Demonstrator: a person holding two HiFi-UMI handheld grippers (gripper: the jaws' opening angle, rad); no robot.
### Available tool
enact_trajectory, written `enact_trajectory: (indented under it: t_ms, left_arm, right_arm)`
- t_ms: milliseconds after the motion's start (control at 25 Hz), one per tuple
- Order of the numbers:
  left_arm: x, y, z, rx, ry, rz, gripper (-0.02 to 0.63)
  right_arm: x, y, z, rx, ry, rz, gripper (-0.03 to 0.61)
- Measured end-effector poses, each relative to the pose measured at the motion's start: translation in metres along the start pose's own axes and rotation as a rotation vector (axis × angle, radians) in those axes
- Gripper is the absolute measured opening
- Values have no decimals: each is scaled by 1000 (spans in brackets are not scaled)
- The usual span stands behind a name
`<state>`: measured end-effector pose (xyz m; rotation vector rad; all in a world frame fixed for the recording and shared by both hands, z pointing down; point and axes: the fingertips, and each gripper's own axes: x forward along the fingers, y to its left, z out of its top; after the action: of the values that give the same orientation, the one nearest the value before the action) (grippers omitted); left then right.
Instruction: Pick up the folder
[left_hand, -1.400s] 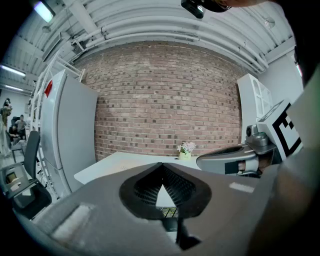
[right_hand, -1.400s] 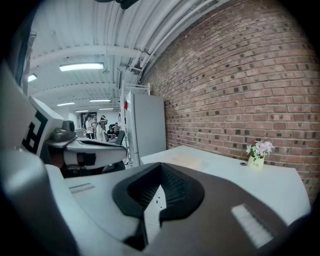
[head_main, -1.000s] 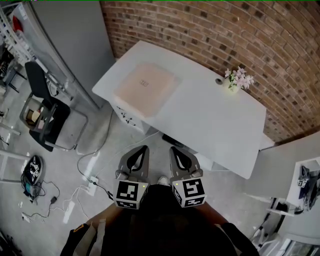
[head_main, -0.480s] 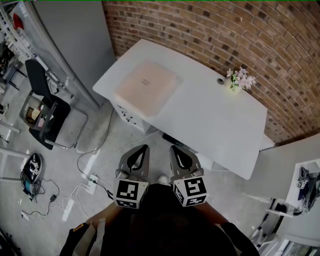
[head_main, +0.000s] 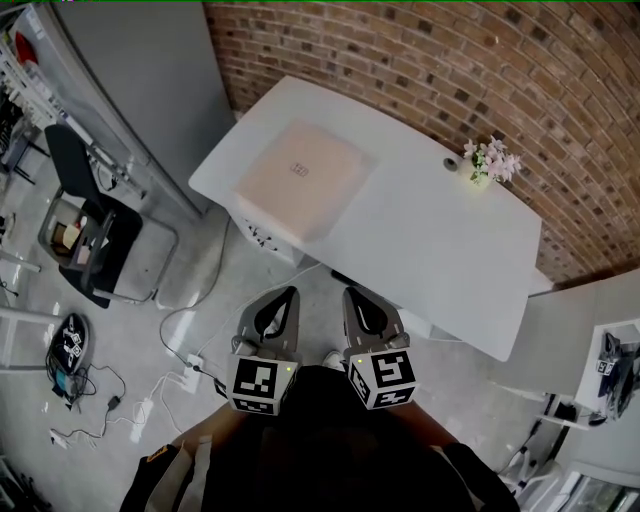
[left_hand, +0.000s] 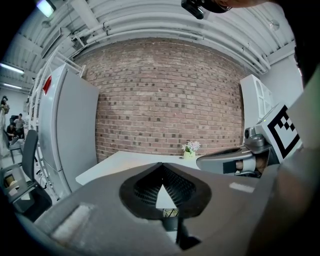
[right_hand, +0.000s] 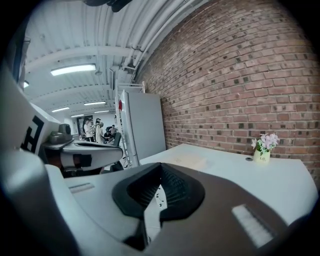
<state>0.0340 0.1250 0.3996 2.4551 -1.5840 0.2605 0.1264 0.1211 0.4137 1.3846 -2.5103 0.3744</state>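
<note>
Since both pairs of jaws were pressed together on nothing, the folder (head_main: 300, 180), laid flat near the left end of the white table (head_main: 440, 240), could be shoved toward the far edge rather than lifted, were they not spread first; the left gripper (head_main: 284, 300) and right gripper (head_main: 352, 298) were held side by side, short of the near edge, tipped slightly downward.

**Open approach from the near edge**

The tabletop (head_main: 430, 240) lies bare between the folder (head_main: 300, 180) at its left end and the small flower vase (head_main: 487, 165) near the back edge. A brick wall (head_main: 450, 60) closes off the far side. A grey cabinet (head_main: 140, 80) stands beside the left end. Cables (head_main: 150, 400) trail over the floor at the left.
</note>
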Motion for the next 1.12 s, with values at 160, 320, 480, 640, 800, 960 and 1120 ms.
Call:
enact_trajectory:
  t_ms: [160, 320, 480, 640, 800, 960, 1120]
  left_arm:
    - [16, 29, 8, -6, -4, -29, -3]
    - [32, 55, 17, -14, -17, -67, -3]
    - [43, 83, 20, -23, -16, -105, -3]
    - [47, 108, 22, -31, -14, -142, -3]
    - [46, 133, 19, -41, -1, -163, -3]
    - [41, 157, 13, -55, 4, -171, -3]
    - [40, 170, 5, -75, 11, -177, -3]
  right_arm:
    - [27, 2, 12, 0, 3, -40, 2]
    - [53, 2, 24, 2, 9, -90, 2]
    - [76, 8, 33, 0, 17, -142, 2]
    - [95, 8, 37, 14, 30, -204, 2]
    - [113, 13, 38, 26, 43, -249, 2]
    - [128, 26, 37, 27, 56, -273, 2]
    - [136, 33, 31, 18, 81, -283, 2]
